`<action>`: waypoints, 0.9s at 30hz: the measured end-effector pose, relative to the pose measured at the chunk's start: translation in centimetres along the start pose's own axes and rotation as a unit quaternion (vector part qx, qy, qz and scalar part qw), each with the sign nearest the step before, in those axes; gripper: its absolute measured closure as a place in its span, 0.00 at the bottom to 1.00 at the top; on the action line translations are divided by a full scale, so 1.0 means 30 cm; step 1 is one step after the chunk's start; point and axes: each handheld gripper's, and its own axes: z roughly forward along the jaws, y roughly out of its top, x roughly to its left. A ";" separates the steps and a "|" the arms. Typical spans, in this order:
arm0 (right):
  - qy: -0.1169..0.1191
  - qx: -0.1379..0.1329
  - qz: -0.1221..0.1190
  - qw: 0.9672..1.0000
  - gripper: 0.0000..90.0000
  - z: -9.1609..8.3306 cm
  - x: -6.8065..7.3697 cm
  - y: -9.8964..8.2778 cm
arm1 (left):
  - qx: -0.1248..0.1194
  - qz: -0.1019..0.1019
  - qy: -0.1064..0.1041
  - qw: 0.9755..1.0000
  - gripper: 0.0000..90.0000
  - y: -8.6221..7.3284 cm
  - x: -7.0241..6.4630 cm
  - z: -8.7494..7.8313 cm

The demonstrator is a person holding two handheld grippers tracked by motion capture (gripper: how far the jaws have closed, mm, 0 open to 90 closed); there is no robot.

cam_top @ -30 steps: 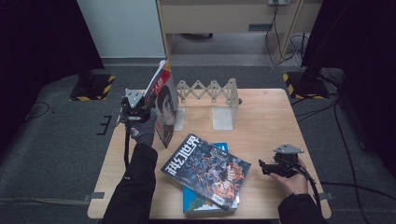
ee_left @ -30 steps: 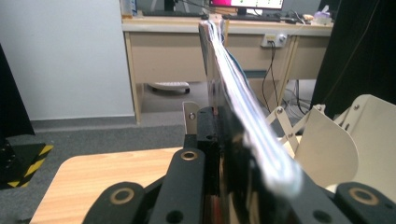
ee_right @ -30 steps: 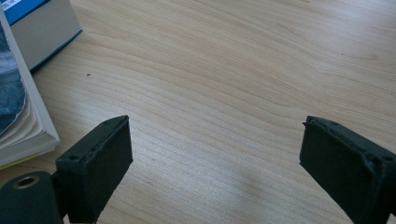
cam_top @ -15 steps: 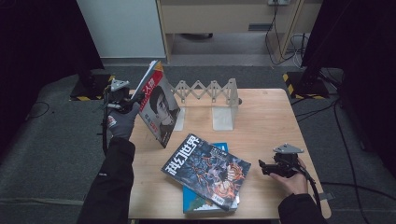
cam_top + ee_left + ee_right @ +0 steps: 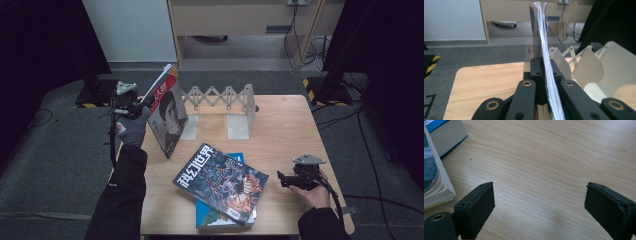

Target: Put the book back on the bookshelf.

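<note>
Glossy and thin, the red-and-grey magazine with a portrait on its cover (image 5: pixel 167 116) stands tilted at the left edge of the pale wooden table (image 5: pixel 280 125), lifted clear of the top, its upper corner leaning away from the person. The left gripper (image 5: pixel 131 106) is clenched on its outer edge; in the left gripper view the black jaws are pressed tight on the sheaf of pages (image 5: pixel 546 70), which runs straight up between them. Just beyond it stands the beige metal expanding book rack with a scissor-lattice back (image 5: pixel 220 97), its upright dividers bare, with no book in any slot yet. Judging from this, the work is sorting reading matter into that rack: the first piece is picked up and raised on edge, but not yet slid between the dividers. Near the front edge of the table lie a dark illustrated magazine with white Chinese lettering (image 5: pixel 222 182) and, beneath it, a blue-covered book (image 5: pixel 212 215), both flat and apparently waiting their turn. The right gripper (image 5: pixel 285 180) rests low over the table at the right, held in a hand, its jaws spread wide over bare wood in the right gripper view, grasping nothing, with the stacked books' page edges (image 5: pixel 436 187) just to its left. Most of the job therefore seems to lie ahead.
</note>
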 end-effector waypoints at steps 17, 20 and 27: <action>0.002 0.000 -0.003 1.000 0.11 0.000 -0.002 0.001 | -0.056 0.035 0.084 0.994 0.96 -0.018 -0.090 0.022; 0.000 -0.001 -0.005 1.000 0.11 0.000 -0.001 0.001 | -0.056 0.042 0.092 0.993 0.96 -0.025 -0.096 0.023; 0.002 0.001 -0.005 1.000 0.11 0.001 0.000 0.001 | -0.052 0.045 0.099 0.993 0.96 -0.046 -0.081 0.022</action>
